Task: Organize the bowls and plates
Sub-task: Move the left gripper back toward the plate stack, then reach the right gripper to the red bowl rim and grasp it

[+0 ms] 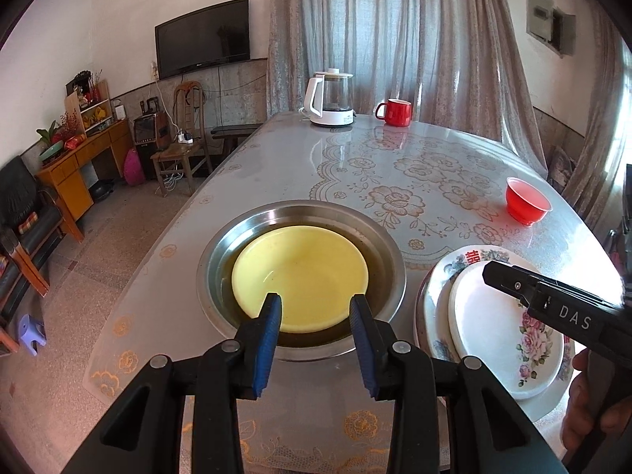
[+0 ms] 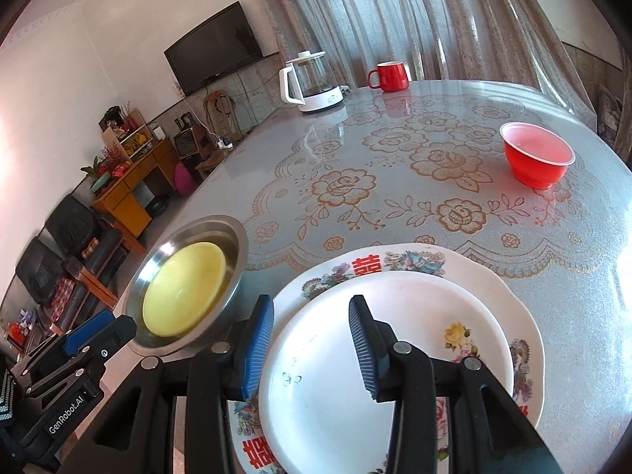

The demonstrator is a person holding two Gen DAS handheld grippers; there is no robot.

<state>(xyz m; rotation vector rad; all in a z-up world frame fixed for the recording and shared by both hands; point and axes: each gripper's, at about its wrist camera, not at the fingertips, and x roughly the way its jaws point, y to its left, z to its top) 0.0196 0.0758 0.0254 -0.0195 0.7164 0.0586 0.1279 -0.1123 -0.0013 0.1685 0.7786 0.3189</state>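
A yellow bowl (image 1: 300, 276) sits inside a steel bowl (image 1: 379, 237) near the table's front edge; both show in the right wrist view too, the yellow bowl (image 2: 183, 292) and the steel bowl (image 2: 233, 245). My left gripper (image 1: 316, 316) is open and empty over the yellow bowl's near rim. To the right, a small white flowered plate (image 1: 509, 335) lies on a larger patterned plate (image 1: 474, 256). My right gripper (image 2: 312, 335) is open and empty above the small plate (image 2: 414, 316), which rests on the large plate (image 2: 395, 260). A red bowl (image 2: 537, 158) stands further back on the right.
A white kettle (image 2: 312, 83) and a red mug (image 2: 389, 75) stand at the table's far edge. The table (image 2: 395, 150) has a floral plastic cover. Its left edge drops to the floor, with chairs and a cabinet beyond.
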